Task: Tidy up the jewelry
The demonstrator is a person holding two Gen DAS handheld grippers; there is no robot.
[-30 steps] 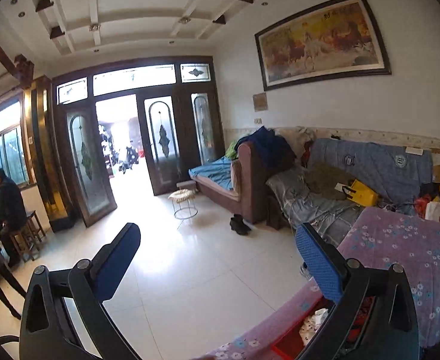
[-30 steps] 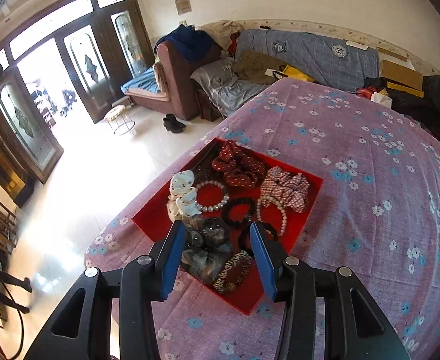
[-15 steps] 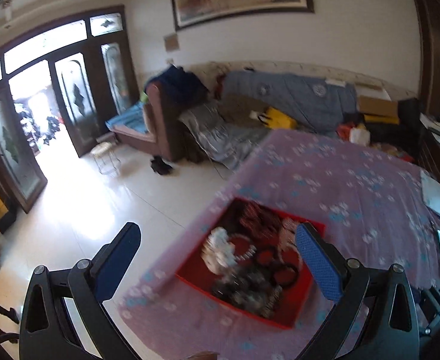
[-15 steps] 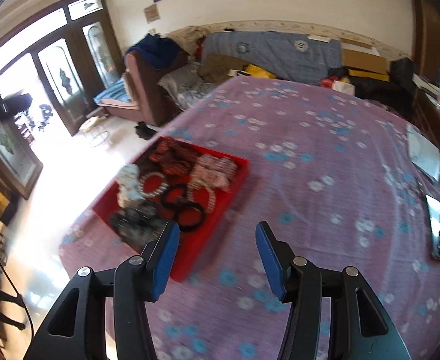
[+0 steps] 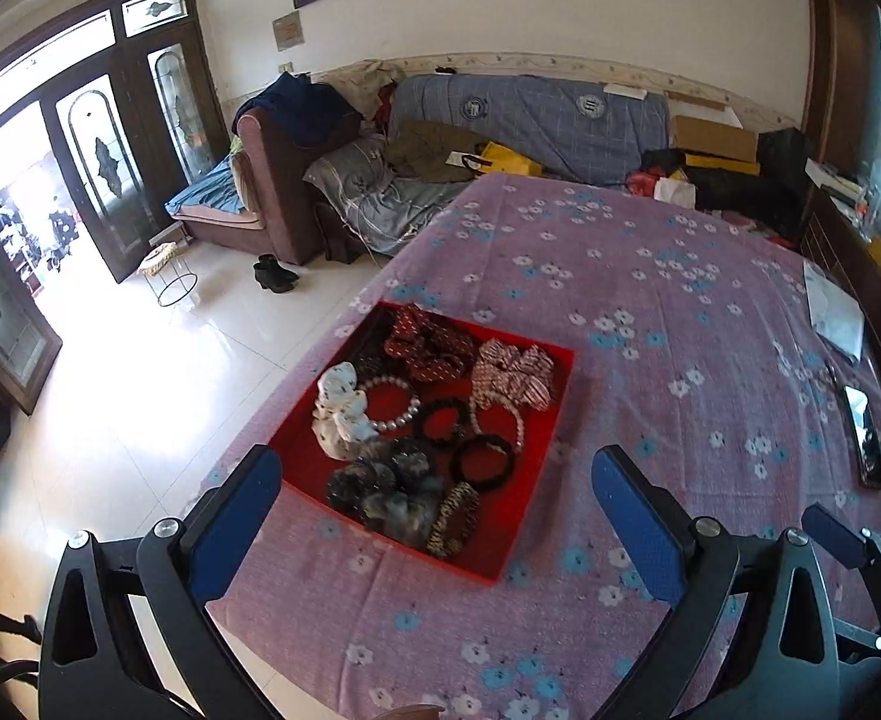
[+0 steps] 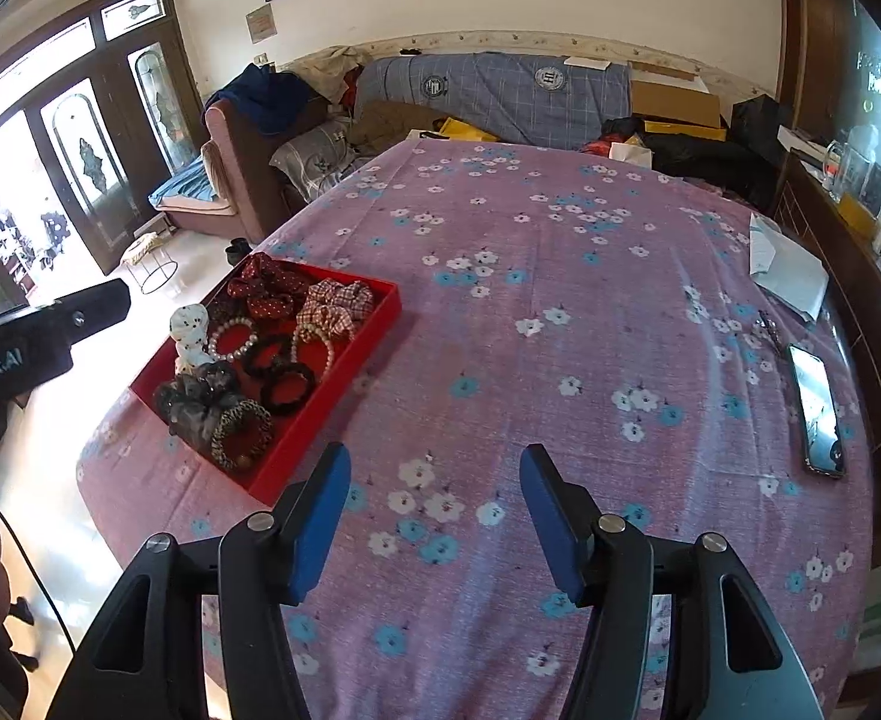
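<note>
A red tray (image 5: pixel 539 480) (image 6: pixel 344 372) lies on the purple flowered tablecloth near the table's left edge. It holds several scrunchies, a pearl bracelet (image 5: pixel 389 402) (image 6: pixel 230 333), black hair ties (image 5: pixel 482 462) (image 6: pixel 287 387) and a leopard-print band (image 5: pixel 455 519) (image 6: pixel 239 426). My left gripper (image 5: pixel 434 507) is open and empty, held above the tray's near side. My right gripper (image 6: pixel 434 501) is open and empty over bare cloth to the right of the tray. Part of the left gripper's body (image 6: pixel 32 342) shows in the right wrist view.
A phone (image 6: pixel 818 408) (image 5: pixel 863 435) and folded paper (image 6: pixel 788 267) (image 5: pixel 833 312) lie near the table's right edge. A dark cabinet (image 6: pixel 860 276) stands to the right. A cluttered sofa (image 5: pixel 500 138) is behind the table. Tiled floor (image 5: pixel 110 372) lies left.
The left gripper swung from facing the doorway down to face the tray. The right gripper moved right, from over the tray to bare cloth. Both stayed open.
</note>
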